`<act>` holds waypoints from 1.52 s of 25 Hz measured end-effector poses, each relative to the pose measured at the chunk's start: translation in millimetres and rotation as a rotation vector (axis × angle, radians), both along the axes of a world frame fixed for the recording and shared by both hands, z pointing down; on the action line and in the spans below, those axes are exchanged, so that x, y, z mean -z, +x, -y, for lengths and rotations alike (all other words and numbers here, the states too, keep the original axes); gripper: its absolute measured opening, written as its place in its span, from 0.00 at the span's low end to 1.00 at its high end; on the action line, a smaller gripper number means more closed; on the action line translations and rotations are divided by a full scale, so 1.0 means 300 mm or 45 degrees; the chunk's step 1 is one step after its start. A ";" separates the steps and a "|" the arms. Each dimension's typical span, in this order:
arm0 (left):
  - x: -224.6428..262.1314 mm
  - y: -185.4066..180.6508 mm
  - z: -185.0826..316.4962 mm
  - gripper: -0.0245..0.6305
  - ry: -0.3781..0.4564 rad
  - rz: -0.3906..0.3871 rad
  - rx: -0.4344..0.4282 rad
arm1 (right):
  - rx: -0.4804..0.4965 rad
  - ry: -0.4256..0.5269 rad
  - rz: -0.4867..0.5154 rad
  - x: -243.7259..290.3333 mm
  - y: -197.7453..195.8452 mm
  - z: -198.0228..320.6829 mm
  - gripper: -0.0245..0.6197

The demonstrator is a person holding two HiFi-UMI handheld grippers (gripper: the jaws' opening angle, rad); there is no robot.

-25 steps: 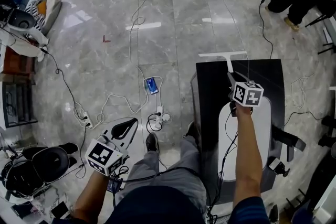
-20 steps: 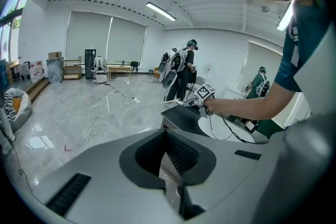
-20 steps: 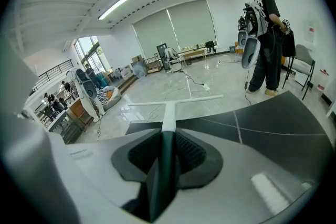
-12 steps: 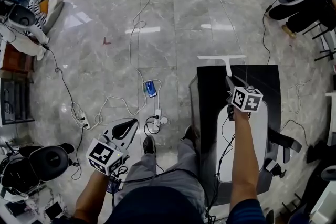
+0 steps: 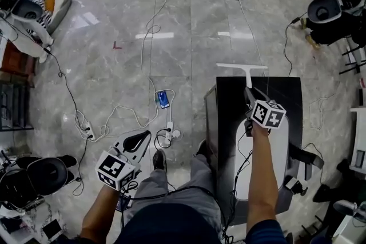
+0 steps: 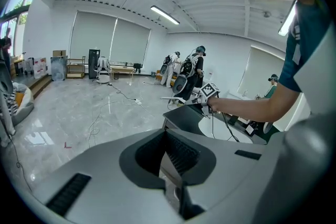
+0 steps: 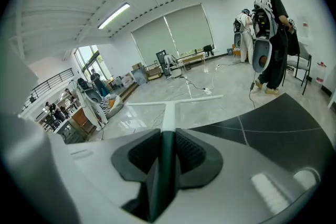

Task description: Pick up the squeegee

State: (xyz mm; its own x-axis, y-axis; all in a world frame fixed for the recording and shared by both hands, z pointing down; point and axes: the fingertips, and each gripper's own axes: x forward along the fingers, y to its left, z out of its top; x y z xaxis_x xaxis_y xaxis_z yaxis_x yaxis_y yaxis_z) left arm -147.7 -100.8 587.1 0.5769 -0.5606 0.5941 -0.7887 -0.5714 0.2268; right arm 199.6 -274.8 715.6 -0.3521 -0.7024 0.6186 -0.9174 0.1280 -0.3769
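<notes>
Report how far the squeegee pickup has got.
Done: the right gripper is clamped on the squeegee by its handle. In hand: the blade juts past the far edge of the black table. Left: lifting it clear; whether it already hangs free I cannot tell. The left gripper holds nothing.

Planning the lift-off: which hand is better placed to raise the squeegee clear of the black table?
Right. The right claw is clamped on the squeegee handle over the table; the left claw hangs empty over the floor.
</notes>
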 end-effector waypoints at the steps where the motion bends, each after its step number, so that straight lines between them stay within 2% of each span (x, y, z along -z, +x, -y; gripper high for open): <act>1: 0.004 -0.007 0.000 0.05 0.003 -0.001 0.003 | -0.002 0.008 0.005 0.016 -0.007 0.003 0.20; 8: 0.011 -0.059 0.011 0.05 0.003 -0.013 0.038 | 0.009 0.064 0.036 0.104 -0.090 0.032 0.20; 15: -0.002 -0.101 0.002 0.05 -0.006 -0.015 0.060 | 0.008 0.049 0.099 0.094 -0.173 0.036 0.20; 20: 0.046 -0.122 0.005 0.05 0.023 -0.016 0.071 | -0.024 0.059 0.131 0.157 -0.186 -0.008 0.20; 29: 0.130 -0.122 0.002 0.05 0.065 -0.033 0.051 | -0.036 0.150 0.103 0.371 -0.147 -0.098 0.20; 38: 0.205 -0.130 -0.049 0.05 0.113 -0.027 0.053 | 0.028 0.288 0.081 0.630 -0.155 -0.247 0.20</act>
